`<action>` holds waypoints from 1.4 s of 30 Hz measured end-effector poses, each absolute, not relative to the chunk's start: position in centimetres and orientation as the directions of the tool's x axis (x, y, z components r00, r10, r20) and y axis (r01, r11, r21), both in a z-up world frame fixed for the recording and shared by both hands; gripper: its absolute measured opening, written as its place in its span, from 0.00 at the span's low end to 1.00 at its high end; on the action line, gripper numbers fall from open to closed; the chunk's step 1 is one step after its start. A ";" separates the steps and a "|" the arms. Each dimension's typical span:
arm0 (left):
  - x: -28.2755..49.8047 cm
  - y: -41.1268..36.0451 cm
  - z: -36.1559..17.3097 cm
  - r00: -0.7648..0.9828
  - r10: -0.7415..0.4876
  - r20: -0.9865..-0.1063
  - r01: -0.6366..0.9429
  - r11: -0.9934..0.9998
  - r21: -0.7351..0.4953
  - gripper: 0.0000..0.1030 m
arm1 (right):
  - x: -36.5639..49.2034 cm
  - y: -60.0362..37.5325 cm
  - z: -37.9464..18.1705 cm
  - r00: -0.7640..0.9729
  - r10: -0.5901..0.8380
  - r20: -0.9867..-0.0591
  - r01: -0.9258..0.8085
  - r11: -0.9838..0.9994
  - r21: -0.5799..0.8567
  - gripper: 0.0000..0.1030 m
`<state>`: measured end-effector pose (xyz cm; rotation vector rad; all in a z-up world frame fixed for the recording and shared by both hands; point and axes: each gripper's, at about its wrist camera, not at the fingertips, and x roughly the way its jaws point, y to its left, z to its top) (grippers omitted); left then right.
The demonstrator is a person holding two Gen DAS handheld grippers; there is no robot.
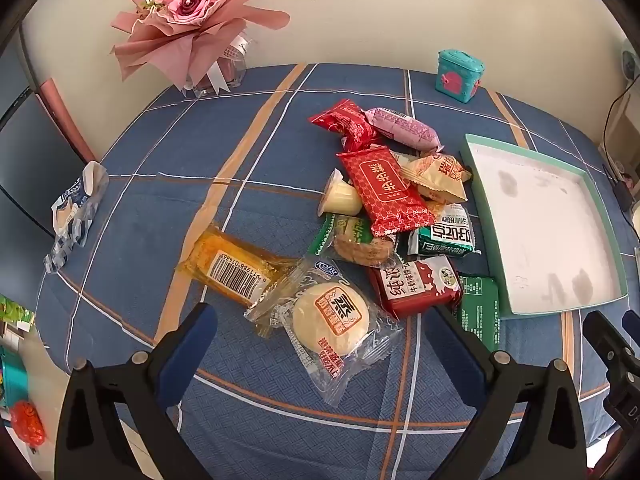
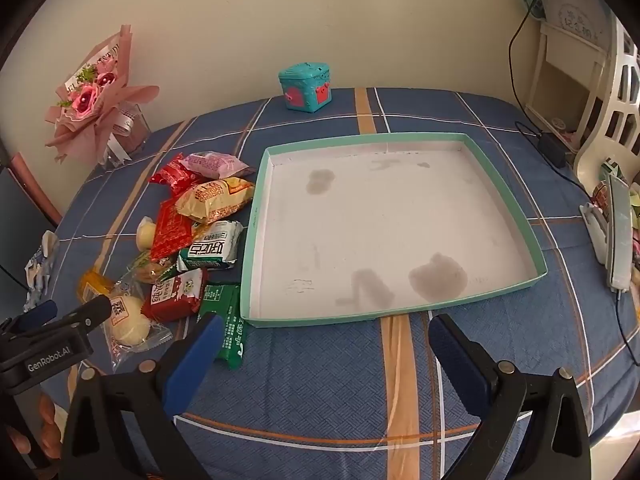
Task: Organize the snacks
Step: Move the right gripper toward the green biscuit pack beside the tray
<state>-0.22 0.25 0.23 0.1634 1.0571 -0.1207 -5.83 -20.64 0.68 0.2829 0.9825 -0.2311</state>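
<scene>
A pile of wrapped snacks lies on the blue plaid tablecloth: a round white bun in clear wrap (image 1: 334, 316), an orange bar with a barcode (image 1: 232, 266), a red packet (image 1: 382, 190), a dark red milk-biscuit pack (image 1: 416, 286), a green packet (image 1: 478, 312), a pink sausage-shaped pack (image 1: 404, 128). A shallow teal-rimmed tray (image 2: 500, 196) with a stained white floor lies empty to the right of the pile. My left gripper (image 1: 324, 344) is open, just before the bun. My right gripper (image 2: 324, 346) is open before the tray's near rim (image 2: 320, 318).
A pink rose bouquet (image 1: 192, 12) stands at the far left by the wall. A small teal box (image 2: 306, 86) sits at the table's back. A crumpled blue-white wrapper (image 1: 74, 216) lies at the left edge. Cables and a white rack (image 2: 576, 92) are at the right.
</scene>
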 end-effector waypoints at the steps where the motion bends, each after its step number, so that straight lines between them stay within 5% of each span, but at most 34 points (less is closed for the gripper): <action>1: -0.2 0.2 0.2 0.487 -0.021 -0.873 0.177 0.981 0.075 1.00 | -5.8 -20.6 0.7 0.535 -0.066 -0.842 0.319 0.939 0.129 1.00; 42: -0.2 0.9 -0.2 0.470 -0.067 -0.880 0.175 0.984 0.019 1.00 | -4.8 -19.6 -0.5 0.488 -0.086 -0.869 0.304 0.950 0.077 1.00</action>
